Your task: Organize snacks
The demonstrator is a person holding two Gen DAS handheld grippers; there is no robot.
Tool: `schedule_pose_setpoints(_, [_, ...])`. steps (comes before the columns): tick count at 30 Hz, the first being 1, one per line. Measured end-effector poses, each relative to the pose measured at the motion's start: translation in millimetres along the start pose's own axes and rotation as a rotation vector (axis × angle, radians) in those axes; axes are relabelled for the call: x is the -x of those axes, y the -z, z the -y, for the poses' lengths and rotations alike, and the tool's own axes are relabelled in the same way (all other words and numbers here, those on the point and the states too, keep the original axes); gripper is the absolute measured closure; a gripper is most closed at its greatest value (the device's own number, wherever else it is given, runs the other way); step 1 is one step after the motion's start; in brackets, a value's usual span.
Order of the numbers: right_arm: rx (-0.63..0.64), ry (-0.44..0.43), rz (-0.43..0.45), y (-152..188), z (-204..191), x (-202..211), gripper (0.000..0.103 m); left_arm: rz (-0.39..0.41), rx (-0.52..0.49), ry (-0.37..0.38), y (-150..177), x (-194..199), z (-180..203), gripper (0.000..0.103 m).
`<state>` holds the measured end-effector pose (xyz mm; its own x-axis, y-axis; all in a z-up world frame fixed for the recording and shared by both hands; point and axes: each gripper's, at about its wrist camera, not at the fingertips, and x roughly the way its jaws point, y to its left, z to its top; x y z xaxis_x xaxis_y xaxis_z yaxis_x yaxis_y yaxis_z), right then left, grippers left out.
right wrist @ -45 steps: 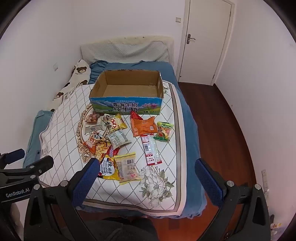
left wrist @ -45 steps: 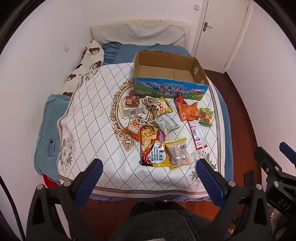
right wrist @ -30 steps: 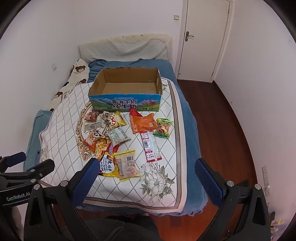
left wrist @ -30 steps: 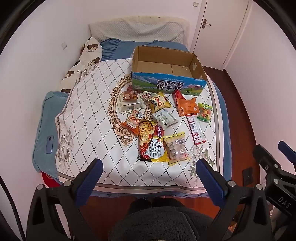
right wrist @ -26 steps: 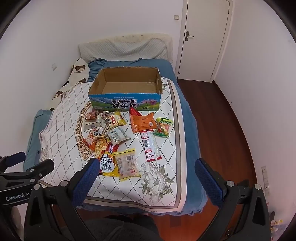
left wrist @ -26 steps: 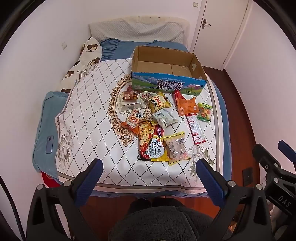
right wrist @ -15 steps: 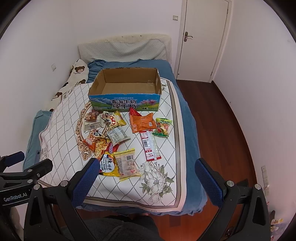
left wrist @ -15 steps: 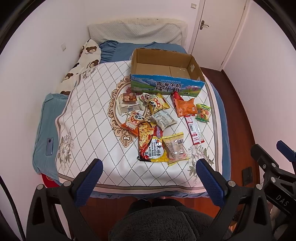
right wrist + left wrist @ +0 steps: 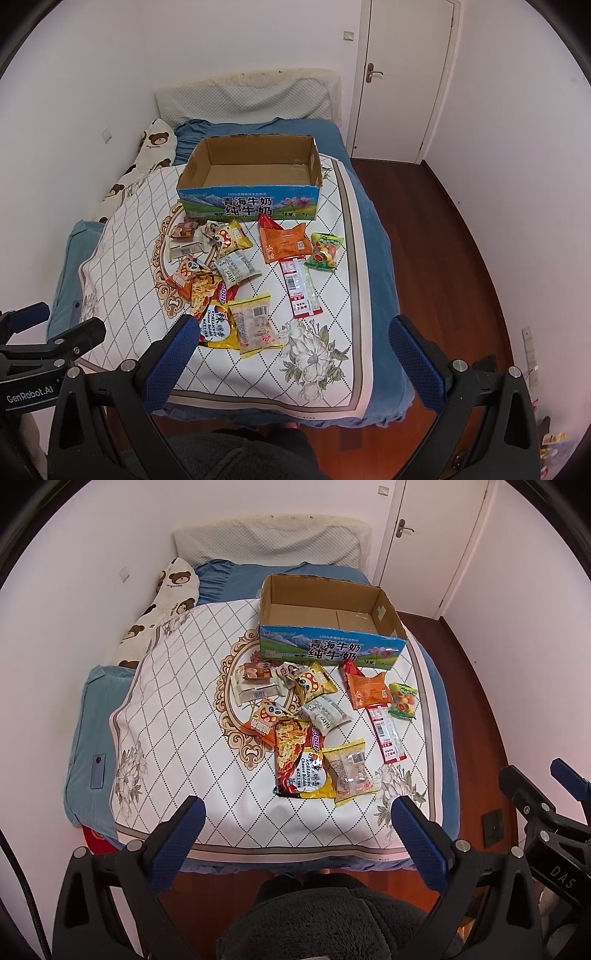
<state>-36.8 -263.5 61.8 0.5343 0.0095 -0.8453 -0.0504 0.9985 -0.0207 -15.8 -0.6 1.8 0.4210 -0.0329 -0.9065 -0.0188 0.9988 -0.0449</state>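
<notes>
Several snack packets lie on a quilted bed: a Korean noodle pack [image 9: 301, 768] [image 9: 216, 317], a yellow clear packet [image 9: 349, 771] [image 9: 255, 325], a red-white strip [image 9: 386, 733] [image 9: 301, 290], an orange pack [image 9: 367, 690] [image 9: 284, 242], a green candy bag [image 9: 402, 701] [image 9: 325, 251] and panda packs [image 9: 314, 683]. An empty open cardboard box [image 9: 328, 635] [image 9: 251, 188] stands behind them. My left gripper [image 9: 295, 830] and right gripper [image 9: 293, 354] are open and empty, held off the bed's near edge.
A bear-print pillow [image 9: 159, 609] lies at the left by the wall. A phone [image 9: 99, 770] lies on the blue sheet at the left. Wooden floor [image 9: 461, 258] and a white door [image 9: 399, 81] are at the right. The bed's near edge [image 9: 295, 853] is below the grippers.
Both grippers have drawn back and up a little; the bed and snacks look slightly farther. Nothing was taken hold of or moved.
</notes>
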Motion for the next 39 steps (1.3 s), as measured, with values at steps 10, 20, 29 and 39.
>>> schedule_pose_setpoints(10, [-0.013,-0.008,-0.010,3,0,0,0.000,-0.005,0.001,0.003,0,1,-2,0.000])
schedule_pose_setpoints(20, [-0.022,-0.012,-0.010,0,0,-1,0.000,-0.003,0.003,0.001,0,1,-2,0.000])
schedule_pose_setpoints(29, [-0.027,-0.013,-0.006,-1,-1,-1,0.000,0.000,0.001,0.001,-2,2,-1,0.000])
schedule_pose_setpoints(39, [-0.030,-0.020,-0.002,-3,-1,-2,0.000,0.003,-0.004,-0.005,-11,-1,-5,0.000])
